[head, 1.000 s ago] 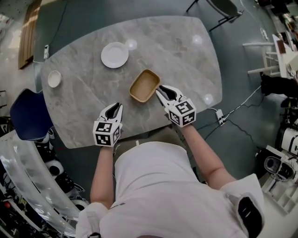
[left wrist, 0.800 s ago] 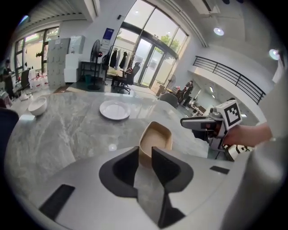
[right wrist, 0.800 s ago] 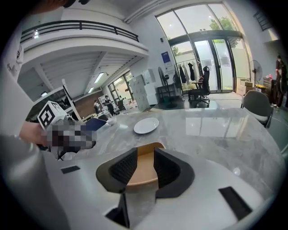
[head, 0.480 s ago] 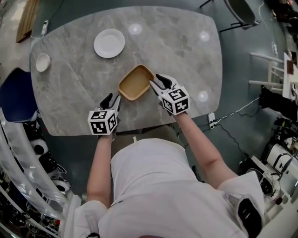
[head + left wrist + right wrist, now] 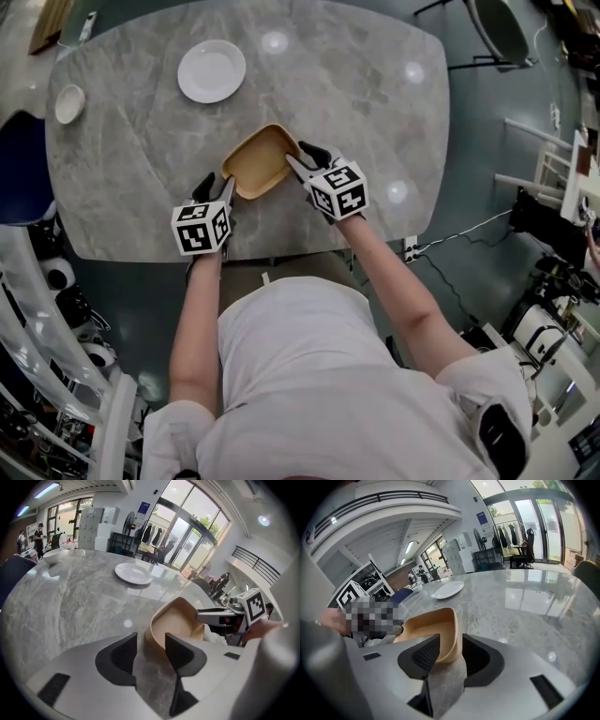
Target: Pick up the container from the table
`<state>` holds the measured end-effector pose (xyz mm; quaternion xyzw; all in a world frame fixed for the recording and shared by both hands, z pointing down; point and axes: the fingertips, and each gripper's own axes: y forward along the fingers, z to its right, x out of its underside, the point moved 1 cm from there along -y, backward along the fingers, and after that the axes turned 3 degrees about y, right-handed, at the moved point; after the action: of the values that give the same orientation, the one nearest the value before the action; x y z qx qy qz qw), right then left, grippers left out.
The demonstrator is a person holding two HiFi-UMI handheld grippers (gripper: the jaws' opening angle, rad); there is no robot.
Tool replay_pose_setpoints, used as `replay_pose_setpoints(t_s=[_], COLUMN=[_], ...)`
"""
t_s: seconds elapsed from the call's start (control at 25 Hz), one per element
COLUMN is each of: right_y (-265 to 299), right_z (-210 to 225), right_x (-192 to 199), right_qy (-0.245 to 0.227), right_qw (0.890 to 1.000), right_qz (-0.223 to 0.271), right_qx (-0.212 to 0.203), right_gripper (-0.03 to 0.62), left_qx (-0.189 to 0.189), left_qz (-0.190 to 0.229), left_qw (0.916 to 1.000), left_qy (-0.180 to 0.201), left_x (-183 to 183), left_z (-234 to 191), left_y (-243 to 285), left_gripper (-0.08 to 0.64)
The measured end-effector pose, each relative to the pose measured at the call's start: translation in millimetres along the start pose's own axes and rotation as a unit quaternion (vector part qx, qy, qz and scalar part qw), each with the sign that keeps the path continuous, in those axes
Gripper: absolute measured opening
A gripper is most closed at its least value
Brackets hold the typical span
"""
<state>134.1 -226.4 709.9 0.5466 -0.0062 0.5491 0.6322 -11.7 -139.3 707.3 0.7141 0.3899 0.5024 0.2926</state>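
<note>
A tan, rounded-rectangle container (image 5: 258, 161) lies empty on the grey marble table (image 5: 366, 84), near its front edge. My left gripper (image 5: 214, 187) is at the container's near-left corner, its jaws opening. In the left gripper view the container (image 5: 178, 623) has its corner rim between the left gripper's (image 5: 150, 646) pads, not squeezed. My right gripper (image 5: 302, 157) is at the right end, jaws also opening. In the right gripper view the container (image 5: 426, 630) has its wall in the right gripper's (image 5: 449, 652) gap, one pad inside and one outside.
A white plate (image 5: 212, 71) and a small white bowl (image 5: 68, 103) stand further back on the left. A blue chair (image 5: 19, 169) stands off the table's left end. Cables and chairs are on the floor to the right.
Both grippers have come down and in toward the container and spread their jaws wider. They now straddle its rim at the left corner and the right end. The container has not moved.
</note>
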Motion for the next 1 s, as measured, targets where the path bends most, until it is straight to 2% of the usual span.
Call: replay_pose_setpoints(t_s=[0.16,0.36,0.48,0.76,1.0], right_y=[8,12,12,8,0], right_z=[3,2,2,-1,-15], right_x=[4,3,2,-5,-20], right_qy=[0.006,0.009,0.014,0.016,0.015], right_qw=[1.000,1.000,1.000,0.999,0.999], right_qz=[-0.008,-0.011,-0.013,-0.004,0.014], right_qx=[0.001,0.004,0.010,0.029,0.044], right_gripper=[0.139,0.108,0.099,0.083,0.068], left_qx=[0.004,0.006,0.008,-0.011,-0.003], left_qz=[0.002,-0.006,-0.008,-0.006,0.014], left_qw=[0.9999,0.9999,0.9999,0.9999,0.9997], left_qy=[-0.014,-0.013,-0.012,0.011,0.019], left_x=[4,5,3,-3,-20], left_z=[4,6,7,4,-3], left_y=[11,22,24,19,2], left_gripper=[0.175,0.173,0.140,0.117,0.098])
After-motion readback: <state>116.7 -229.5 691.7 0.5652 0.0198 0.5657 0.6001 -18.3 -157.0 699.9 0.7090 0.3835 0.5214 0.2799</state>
